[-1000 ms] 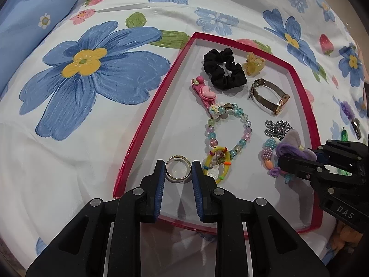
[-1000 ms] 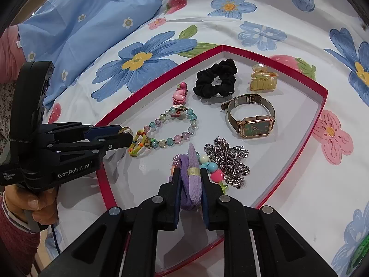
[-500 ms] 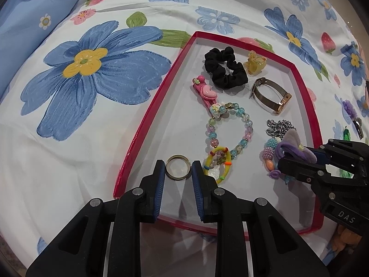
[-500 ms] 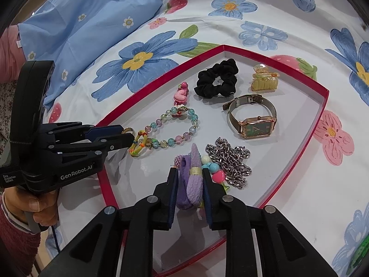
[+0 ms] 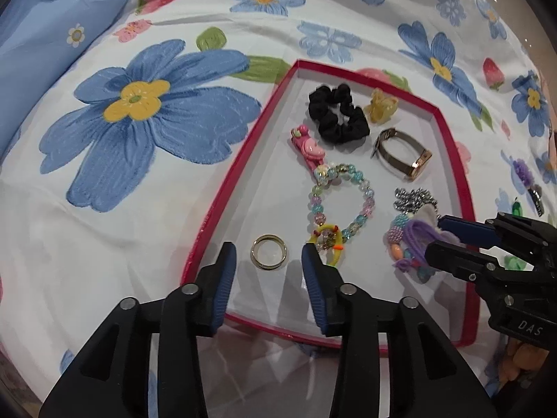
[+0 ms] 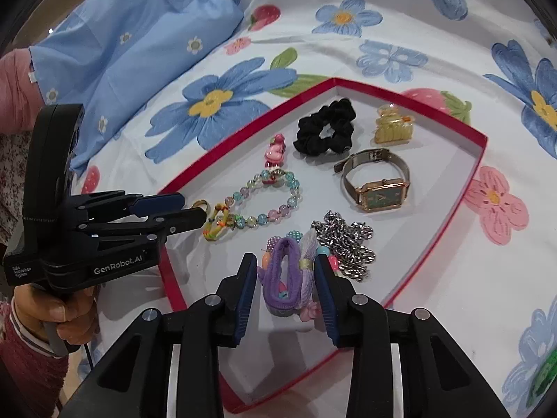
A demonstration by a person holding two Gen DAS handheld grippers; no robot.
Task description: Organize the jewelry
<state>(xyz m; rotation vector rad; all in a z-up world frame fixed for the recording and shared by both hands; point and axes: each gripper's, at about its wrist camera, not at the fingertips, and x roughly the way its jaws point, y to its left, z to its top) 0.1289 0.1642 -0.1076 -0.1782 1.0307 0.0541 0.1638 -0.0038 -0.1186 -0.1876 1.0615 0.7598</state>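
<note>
Two claws just opening | left claw (image 5: 268, 261) apart, ring (image 5: 268, 253) lying loose btwn | right claw (image 6: 287, 275) apart round purple hair tie (image 6: 283, 275) | both in red tray (image 5: 222, 195)

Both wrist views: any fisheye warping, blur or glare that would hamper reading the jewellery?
Left wrist view: strong barrel distortion bows the red-rimmed white tray, dark vignette in the corners; the gold metal ring is sharp, with soft shadows under the claw tips. Right wrist view: the same bowing; the green-faced square watch is crisp, with no harsh glare, though the picture's edges are smeared.

Left tool (image 5: 268, 261), right tool (image 6: 287, 278): jaws just opening, angled down.
</note>
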